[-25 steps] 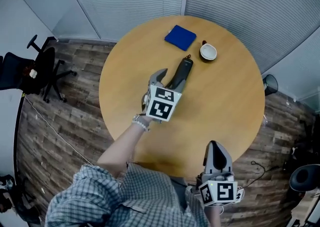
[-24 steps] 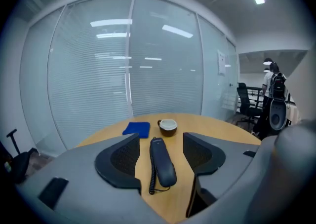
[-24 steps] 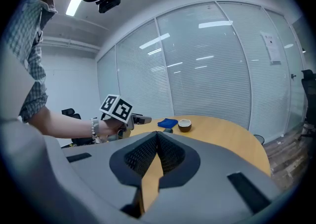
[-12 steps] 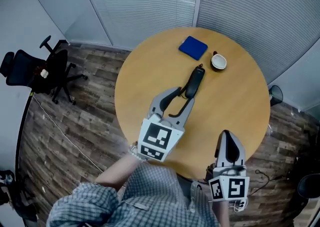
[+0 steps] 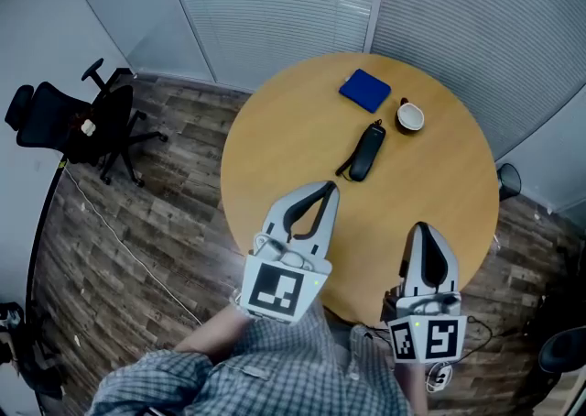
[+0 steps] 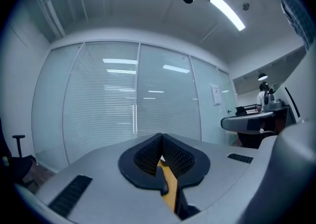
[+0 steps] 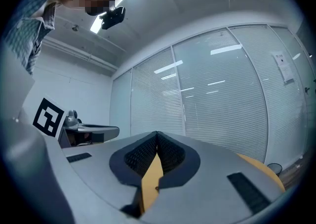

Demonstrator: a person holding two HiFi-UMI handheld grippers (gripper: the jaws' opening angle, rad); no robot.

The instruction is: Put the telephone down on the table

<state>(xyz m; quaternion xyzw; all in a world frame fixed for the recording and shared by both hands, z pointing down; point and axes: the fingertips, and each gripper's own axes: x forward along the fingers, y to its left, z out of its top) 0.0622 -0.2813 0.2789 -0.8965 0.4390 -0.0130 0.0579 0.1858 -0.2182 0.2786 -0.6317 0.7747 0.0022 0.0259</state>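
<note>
Round wooden table first. Over its near edge, left gripper with jaws together on nothing; right gripper likewise closed and empty. Telephone flat mid-table, well clear of both, just short of blue pad and white cup. Seemingly done: keep clear, avoid nudging the handset.

Both grippers closed and empty, held close in front of my body.
I'm holding the left gripper pointing forward and leaning slightly to the right, its jaws pressing together with nothing between them, my checked sleeve trailing behind it. I'm holding the right gripper just beside it, pointing straight ahead, its jaws likewise meeting at the tips and gripping nothing.
</note>
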